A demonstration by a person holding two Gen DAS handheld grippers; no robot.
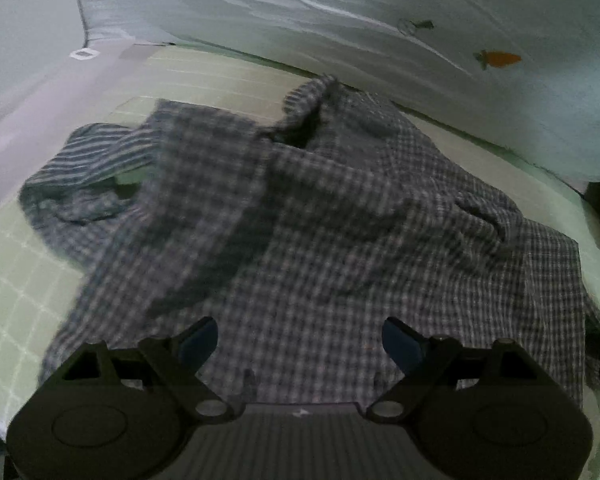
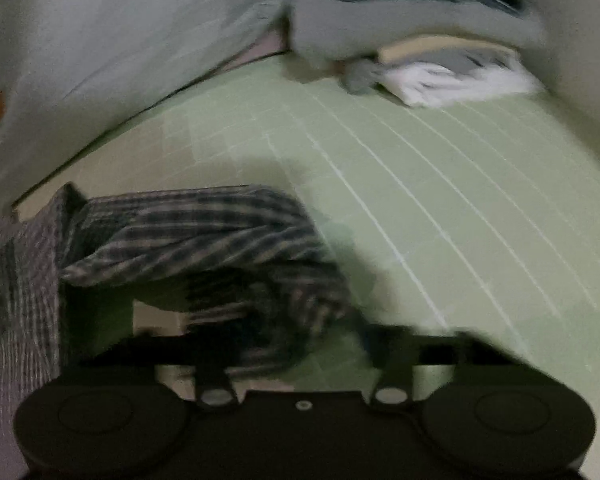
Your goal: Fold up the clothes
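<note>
A blue-and-white checked shirt lies rumpled on the green gridded sheet, with one sleeve bunched at the far left. My left gripper hovers just over the shirt's near part, its jaws wide apart with nothing pinched between the blue pads. In the blurred right wrist view the shirt's other sleeve drapes down into my right gripper. The jaws there are smeared by blur and appear shut on the sleeve cloth.
A white quilt printed with small carrots runs along the far side of the sheet. A stack of folded clothes sits at the far right corner. Bare green sheet stretches to the right of the sleeve.
</note>
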